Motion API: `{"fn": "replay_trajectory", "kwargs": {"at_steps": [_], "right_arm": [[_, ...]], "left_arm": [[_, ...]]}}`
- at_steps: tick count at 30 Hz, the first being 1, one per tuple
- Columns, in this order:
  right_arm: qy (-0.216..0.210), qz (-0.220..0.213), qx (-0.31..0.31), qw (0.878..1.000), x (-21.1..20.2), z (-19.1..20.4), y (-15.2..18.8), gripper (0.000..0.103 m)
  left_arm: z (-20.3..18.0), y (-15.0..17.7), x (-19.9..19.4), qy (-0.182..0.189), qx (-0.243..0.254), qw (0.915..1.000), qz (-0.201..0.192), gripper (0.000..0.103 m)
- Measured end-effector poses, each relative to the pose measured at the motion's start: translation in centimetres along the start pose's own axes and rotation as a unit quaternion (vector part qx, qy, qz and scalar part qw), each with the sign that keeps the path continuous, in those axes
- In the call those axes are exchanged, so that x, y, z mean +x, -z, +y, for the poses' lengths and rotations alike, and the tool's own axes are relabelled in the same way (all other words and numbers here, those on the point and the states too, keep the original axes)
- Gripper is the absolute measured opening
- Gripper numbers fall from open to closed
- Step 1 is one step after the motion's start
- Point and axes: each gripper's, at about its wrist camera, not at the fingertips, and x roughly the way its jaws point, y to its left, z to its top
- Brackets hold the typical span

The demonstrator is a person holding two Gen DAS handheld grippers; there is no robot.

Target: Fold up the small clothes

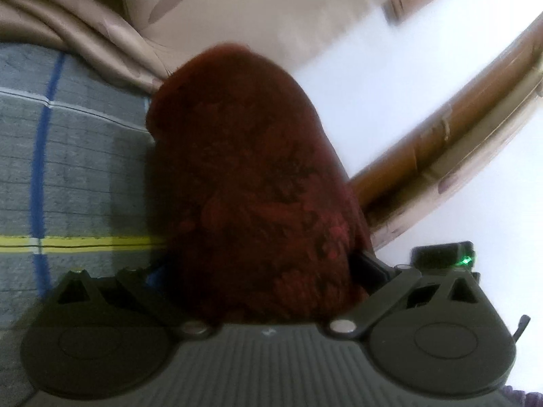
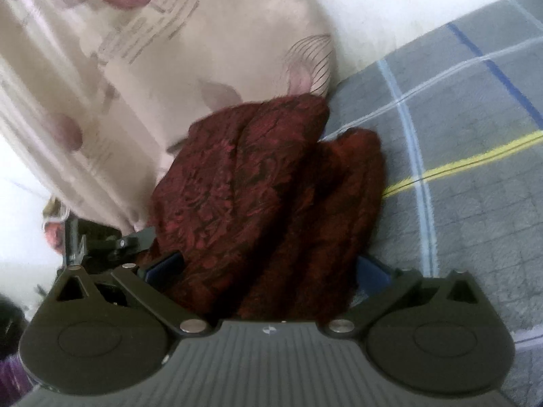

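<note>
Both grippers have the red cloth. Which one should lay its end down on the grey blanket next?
Right, probably. The right gripper has the dark red cloth already draping toward the grey plaid blanket; the left gripper shows only a bunched wad.

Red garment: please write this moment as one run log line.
left gripper: holds red garment | right gripper: holds same garment, bunched | below: grey plaid blanket | fold: unfinished
</note>
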Motion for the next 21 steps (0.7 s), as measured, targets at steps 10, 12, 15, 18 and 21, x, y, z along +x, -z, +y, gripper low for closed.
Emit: {"fn": "replay_trajectory", "kwargs": {"at_steps": [10,12,15,18,21], "right_arm": [[-0.024,0.026,0.004,0.999,0.4,-0.8,-0.9,0.103],[-0.033,0.025,0.017,0.999,0.0,-1.3,-1.0,0.103],[-0.033,0.03,0.013,0.999,0.0,-1.2,-1.0,0.103],[-0.025,0.022,0.006,0.999,0.3,-0.8,-0.8,0.103],[-0.024,0.011,-0.005,1.0,0.7,-0.3,-0.5,0.099]], "left_arm": [[0.3,-0.2,-0.4,0.006,0.013,0.9999,0.006,0.103],[0.4,-0.4,-0.4,0.008,0.016,0.9998,0.005,0.103],[0.4,-0.6,-0.2,0.009,0.016,0.9998,0.005,0.103],[0.4,-0.3,-0.2,0.007,0.017,0.9998,0.001,0.103],[0.3,0.2,-0.2,0.005,0.021,0.9997,-0.012,0.102]]}}
